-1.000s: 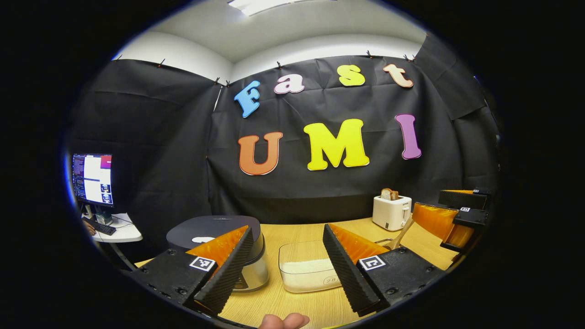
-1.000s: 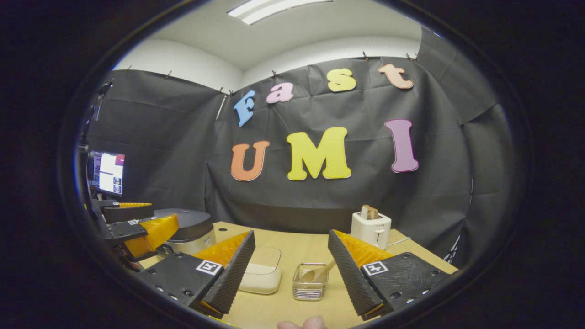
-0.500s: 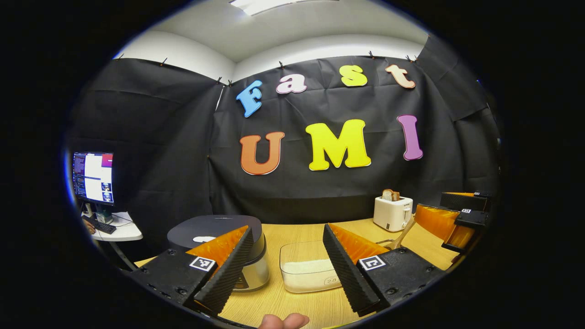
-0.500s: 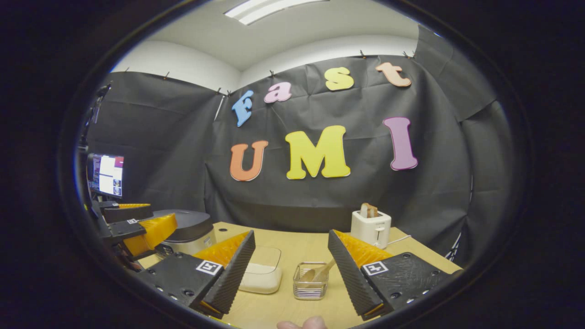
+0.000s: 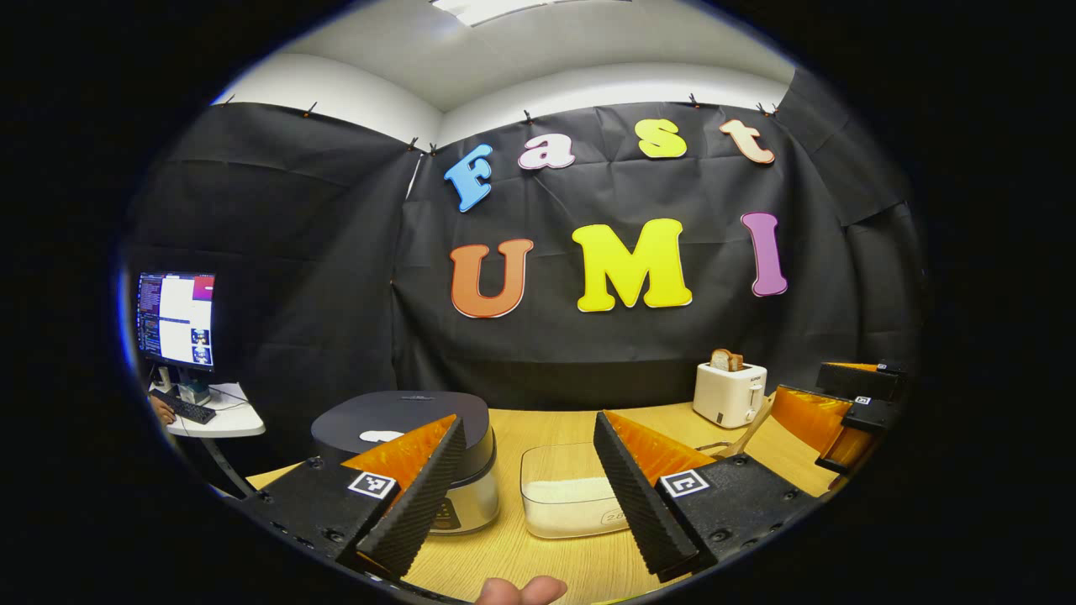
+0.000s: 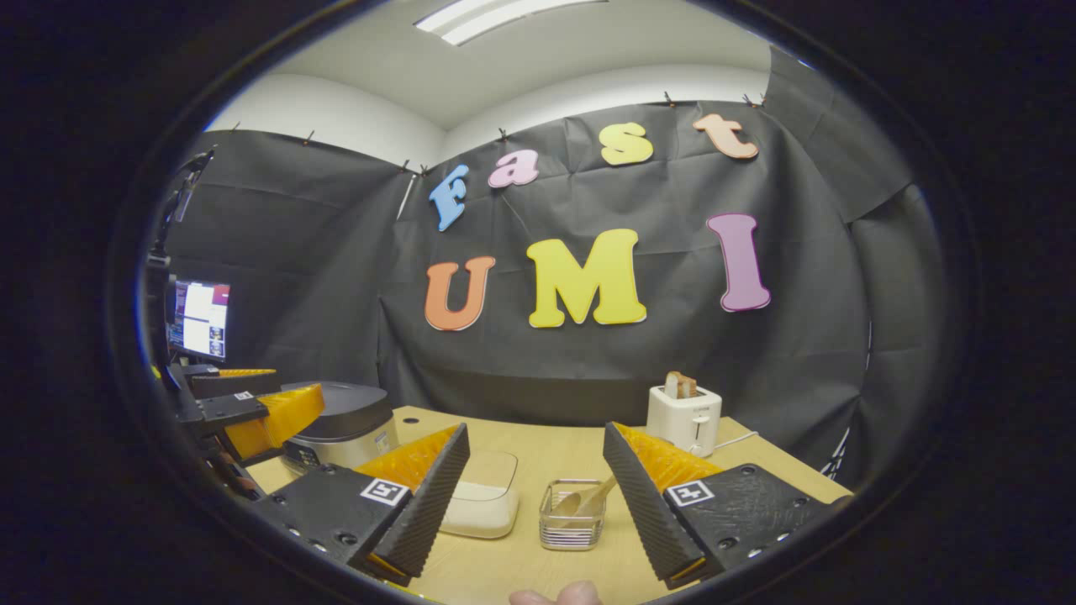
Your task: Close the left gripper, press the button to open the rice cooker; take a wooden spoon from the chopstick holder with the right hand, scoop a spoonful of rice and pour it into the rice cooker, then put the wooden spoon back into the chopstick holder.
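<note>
Left gripper (image 5: 521, 496): jaws spread, empty. Rice cooker (image 5: 403, 420), lid down: ahead, slightly left, nearer this gripper than the right.

Table (image 6: 521, 445): rice cooker (image 5: 420, 437) at left; rice container (image 5: 565, 500) just right of it; chopstick holder (image 6: 572, 514), wooden spoon (image 6: 582, 502) inside, right of the container; toaster (image 6: 683, 418) behind at right, near the wall.
</note>
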`<state>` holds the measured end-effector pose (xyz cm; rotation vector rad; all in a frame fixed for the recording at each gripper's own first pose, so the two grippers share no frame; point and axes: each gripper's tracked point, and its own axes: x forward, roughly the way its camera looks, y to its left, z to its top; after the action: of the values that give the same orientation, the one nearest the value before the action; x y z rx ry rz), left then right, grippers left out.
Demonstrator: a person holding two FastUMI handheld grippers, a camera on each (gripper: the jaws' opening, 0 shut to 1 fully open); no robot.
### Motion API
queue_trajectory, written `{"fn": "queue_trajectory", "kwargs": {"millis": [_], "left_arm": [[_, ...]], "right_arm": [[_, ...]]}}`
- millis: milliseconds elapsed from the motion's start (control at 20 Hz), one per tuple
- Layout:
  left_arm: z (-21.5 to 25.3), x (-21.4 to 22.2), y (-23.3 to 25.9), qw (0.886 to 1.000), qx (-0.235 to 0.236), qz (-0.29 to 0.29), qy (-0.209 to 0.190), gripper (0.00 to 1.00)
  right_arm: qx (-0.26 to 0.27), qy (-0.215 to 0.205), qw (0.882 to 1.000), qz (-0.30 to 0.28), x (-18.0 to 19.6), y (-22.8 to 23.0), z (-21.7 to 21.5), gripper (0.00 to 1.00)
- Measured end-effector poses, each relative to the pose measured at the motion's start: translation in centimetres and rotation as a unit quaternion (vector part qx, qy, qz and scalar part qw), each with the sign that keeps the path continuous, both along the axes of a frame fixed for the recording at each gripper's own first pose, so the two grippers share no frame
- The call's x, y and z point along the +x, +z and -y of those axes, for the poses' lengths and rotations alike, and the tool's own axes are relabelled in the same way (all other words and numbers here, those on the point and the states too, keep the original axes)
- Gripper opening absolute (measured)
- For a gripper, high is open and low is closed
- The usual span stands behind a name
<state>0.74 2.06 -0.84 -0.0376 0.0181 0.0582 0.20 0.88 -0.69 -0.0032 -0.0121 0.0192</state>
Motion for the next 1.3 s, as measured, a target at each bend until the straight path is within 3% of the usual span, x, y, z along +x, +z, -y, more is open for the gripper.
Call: {"fn": "queue_trajectory", "kwargs": {"millis": [250,650,950,1300], "left_arm": [[-0.5,-0.4,0.2,1.000,0.006,-0.001,0.030,0.98],[-3.7,-1.3,-0.2,0.997,-0.001,-0.026,0.076,0.98],[-8.6,-2.0,-0.9,0.993,0.020,-0.102,0.055,0.98],[-12.8,1.3,-0.4,0.981,0.039,-0.188,0.037,0.96]], "right_arm": [[-0.020,0.015,1.000,0.014,-0.3,0.3,0.1,0.96],[0.011,0.052,0.999,0.008,0.6,-0.5,0.4,0.95],[0.029,0.061,0.998,0.006,1.3,-0.7,1.8,0.96],[0.047,0.070,0.996,-0.008,2.0,-1.7,2.6,0.96]]}}
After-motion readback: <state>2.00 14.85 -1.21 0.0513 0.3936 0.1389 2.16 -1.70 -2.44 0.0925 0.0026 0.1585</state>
